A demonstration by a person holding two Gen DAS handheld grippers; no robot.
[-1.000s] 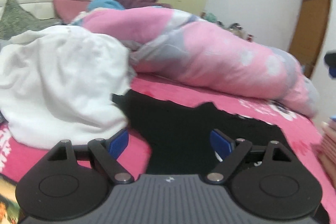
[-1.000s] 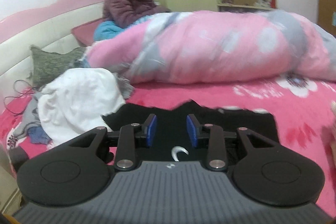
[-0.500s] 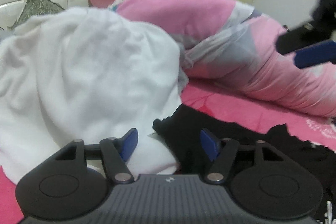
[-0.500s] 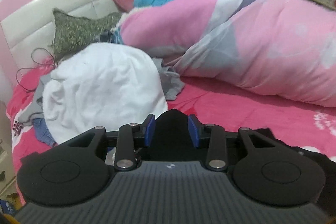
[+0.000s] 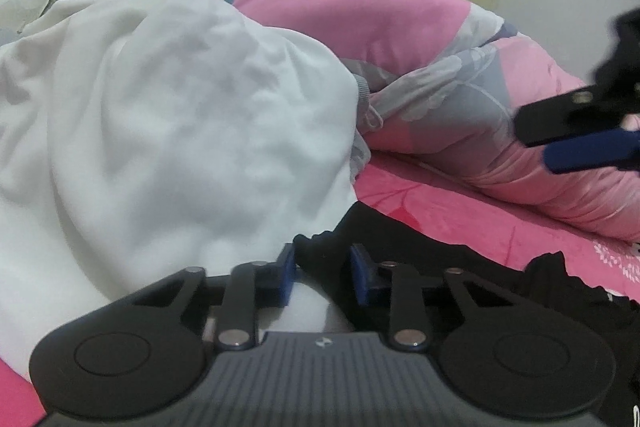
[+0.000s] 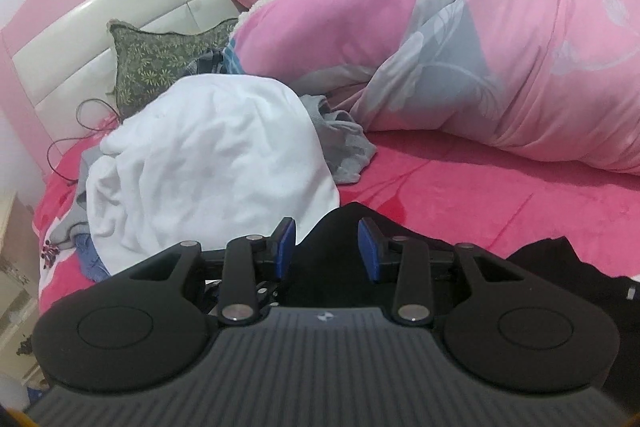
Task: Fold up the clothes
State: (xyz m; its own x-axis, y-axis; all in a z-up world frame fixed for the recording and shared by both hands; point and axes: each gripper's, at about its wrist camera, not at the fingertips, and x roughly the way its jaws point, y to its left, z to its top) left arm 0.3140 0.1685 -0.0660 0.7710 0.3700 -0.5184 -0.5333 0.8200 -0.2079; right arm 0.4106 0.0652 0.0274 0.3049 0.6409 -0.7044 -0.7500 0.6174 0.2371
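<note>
The black knit garment (image 5: 460, 267) lies spread on the bed's bright pink plush cover (image 6: 480, 187), its corner just beside the crumpled white fleece blanket (image 5: 172, 131). The left tongs (image 5: 322, 277) stand narrowed, a raised fold of the garment's corner between the blue pads; whether they pinch it cannot be told. The right tongs (image 6: 327, 247) are likewise narrowed around a peak of black cloth, grip unclear. A rolled pink-and-grey quilt (image 6: 500, 47) lies behind.

left tongs (image 5: 322, 273): narrowed around black garment (image 5: 440, 267) edge | right tongs (image 6: 326, 247): wider, moved toward white heap (image 6: 208, 163)
</note>
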